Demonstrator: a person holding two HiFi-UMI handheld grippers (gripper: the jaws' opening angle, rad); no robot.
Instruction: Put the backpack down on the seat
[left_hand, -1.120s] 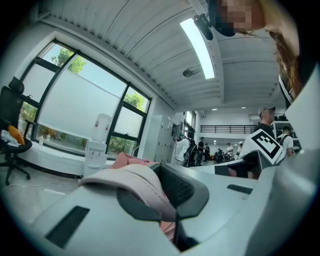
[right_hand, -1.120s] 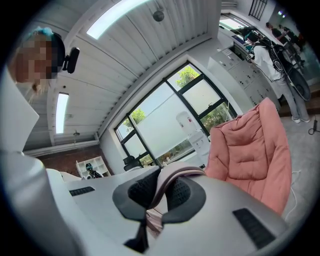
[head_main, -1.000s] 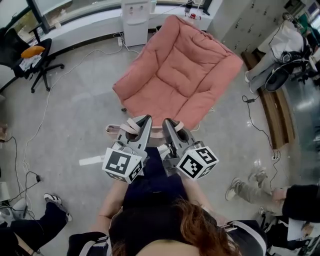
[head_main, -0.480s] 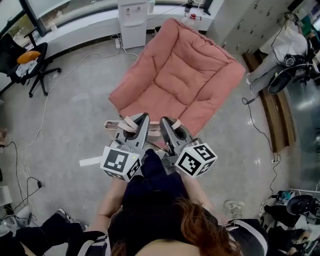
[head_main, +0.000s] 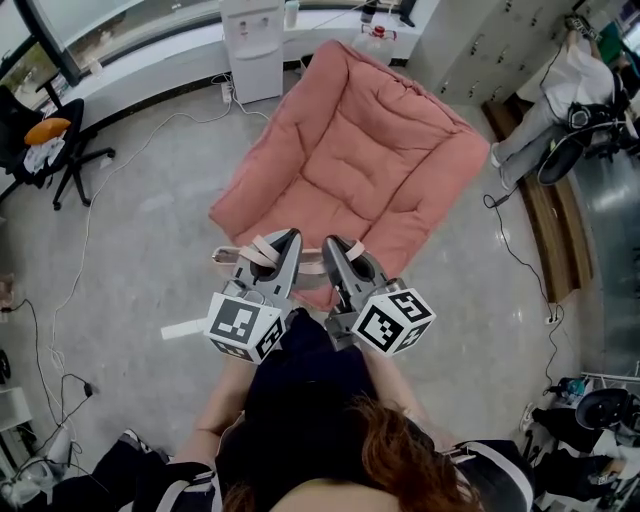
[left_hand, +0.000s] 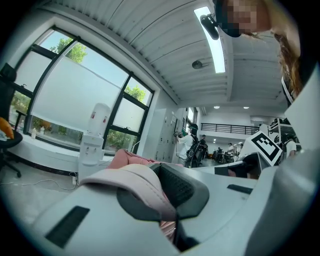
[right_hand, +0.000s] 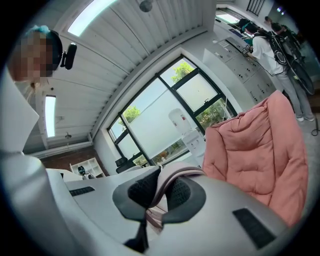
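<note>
The pink cushioned seat (head_main: 360, 160) stands on the floor just ahead of me, its front edge under the gripper tips. A pale pink backpack (head_main: 228, 257) hangs below both grippers, mostly hidden by them. My left gripper (head_main: 291, 241) is shut on one pink shoulder strap (head_main: 262, 246), which loops over its jaw in the left gripper view (left_hand: 145, 187). My right gripper (head_main: 334, 246) is shut on the other strap (right_hand: 172, 176), pinched between its dark pads (right_hand: 186, 192). The two grippers are side by side, almost touching. The seat's padded back (right_hand: 255, 150) fills the right of the right gripper view.
A white water dispenser (head_main: 250, 40) stands behind the seat by the window ledge. A black office chair (head_main: 45, 140) is at the far left, with cables (head_main: 90, 220) trailing over the grey floor. A wooden bench (head_main: 545, 220) and a person (head_main: 540, 110) are at the right.
The seat has drawn slightly nearer and shifted left in the head view. Both grippers keep their hold on the straps. Shoes at the lower right have left the view.
</note>
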